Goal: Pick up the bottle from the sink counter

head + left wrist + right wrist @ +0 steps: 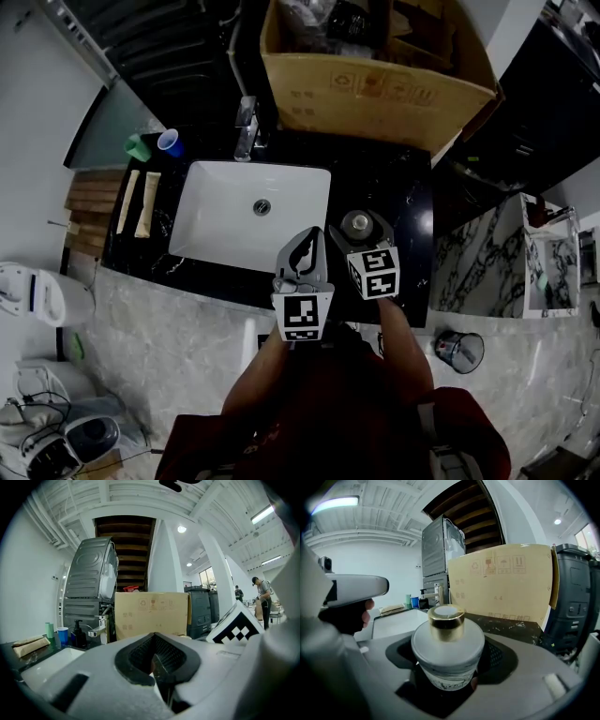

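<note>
**Head view.** Black sink counter (405, 202) with a white basin (220, 220) at its middle. The bottle (357, 222) is at the counter's right part, just beside the basin's right edge, inside the right gripper (361, 236). The left gripper (302, 267) is over the front edge.

**Left gripper view.** Jaws together, nothing between them. A cardboard box (150, 613) lies beyond.

**Right gripper view.** Jaws stand wide, clamped on the bottle's white body below its gold cap (446, 619).

**Progress.** The grasp looks made. Whether the bottle has cleared the counter cannot be told, so the lift remains to be confirmed.

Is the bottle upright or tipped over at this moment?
Upright. The bottle stands vertical between the jaws of the right gripper, its gold cap on top.
</note>
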The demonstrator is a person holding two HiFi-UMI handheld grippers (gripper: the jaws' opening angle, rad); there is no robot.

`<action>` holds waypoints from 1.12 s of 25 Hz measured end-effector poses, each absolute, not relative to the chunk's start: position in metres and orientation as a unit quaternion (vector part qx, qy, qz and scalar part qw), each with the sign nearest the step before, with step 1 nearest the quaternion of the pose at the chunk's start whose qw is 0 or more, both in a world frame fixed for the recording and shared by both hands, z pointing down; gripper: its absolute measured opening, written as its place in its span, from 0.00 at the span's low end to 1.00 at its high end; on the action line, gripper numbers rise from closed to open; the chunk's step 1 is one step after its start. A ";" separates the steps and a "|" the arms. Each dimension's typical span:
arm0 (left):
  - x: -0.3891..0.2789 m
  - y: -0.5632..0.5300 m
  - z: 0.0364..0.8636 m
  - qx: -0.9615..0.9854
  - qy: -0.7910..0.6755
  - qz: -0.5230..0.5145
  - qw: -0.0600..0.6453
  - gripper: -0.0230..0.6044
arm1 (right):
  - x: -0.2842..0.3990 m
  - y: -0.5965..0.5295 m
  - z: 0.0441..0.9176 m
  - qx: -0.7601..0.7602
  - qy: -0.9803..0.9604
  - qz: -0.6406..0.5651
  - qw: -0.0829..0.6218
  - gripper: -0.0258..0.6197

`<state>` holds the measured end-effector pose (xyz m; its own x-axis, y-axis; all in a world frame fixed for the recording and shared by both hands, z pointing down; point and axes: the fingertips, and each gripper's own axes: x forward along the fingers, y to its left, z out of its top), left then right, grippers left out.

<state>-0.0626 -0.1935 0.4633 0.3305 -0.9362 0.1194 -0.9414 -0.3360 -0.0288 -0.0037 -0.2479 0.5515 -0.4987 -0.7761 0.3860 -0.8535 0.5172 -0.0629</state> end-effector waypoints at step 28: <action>-0.043 -0.208 0.347 0.819 -0.565 -0.049 -0.087 0.04 | 0.040 -0.238 0.371 0.523 -0.852 -0.026 0.005 0.57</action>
